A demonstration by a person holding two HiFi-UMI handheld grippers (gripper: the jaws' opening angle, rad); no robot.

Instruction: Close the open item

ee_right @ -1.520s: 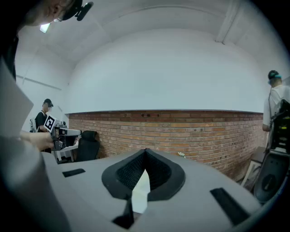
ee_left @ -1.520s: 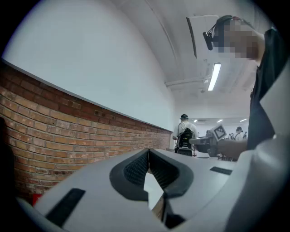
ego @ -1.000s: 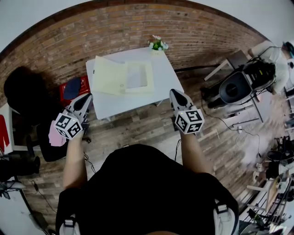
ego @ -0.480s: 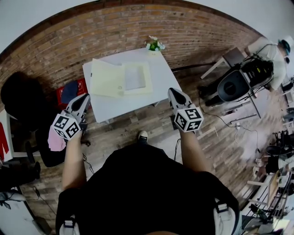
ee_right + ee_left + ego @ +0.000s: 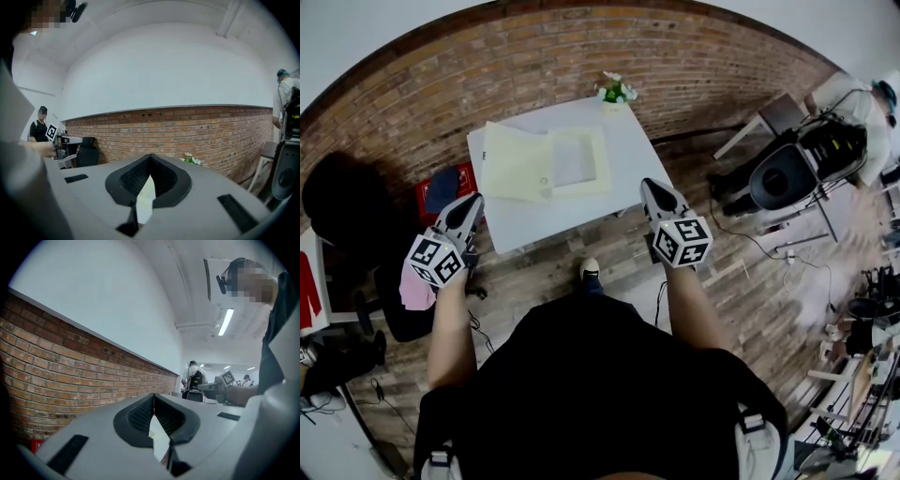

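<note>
An open pale yellow folder (image 5: 546, 161) lies flat on the small white table (image 5: 581, 204), its left flap spread out and a clear sleeve on its right half. My left gripper (image 5: 472, 202) hangs short of the table's near left corner, shut and empty. Off the near right corner, my right gripper (image 5: 651, 187) is also shut with nothing in it. In the left gripper view the jaws (image 5: 153, 396) meet at the tips, with a brick wall behind. The right gripper view shows its jaws (image 5: 150, 155) touching too. Both are apart from the folder.
A small flower pot (image 5: 614, 91) stands at the table's far edge. A red crate (image 5: 441, 187) and a dark chair (image 5: 337, 202) sit left of the table. Black equipment (image 5: 792, 173) and cables are on the wooden floor at the right, with a person (image 5: 862, 103) beyond.
The view has shifted slightly toward the table and a shoe now shows on the floor below it. Both grippers stay shut and in much the same place.
</note>
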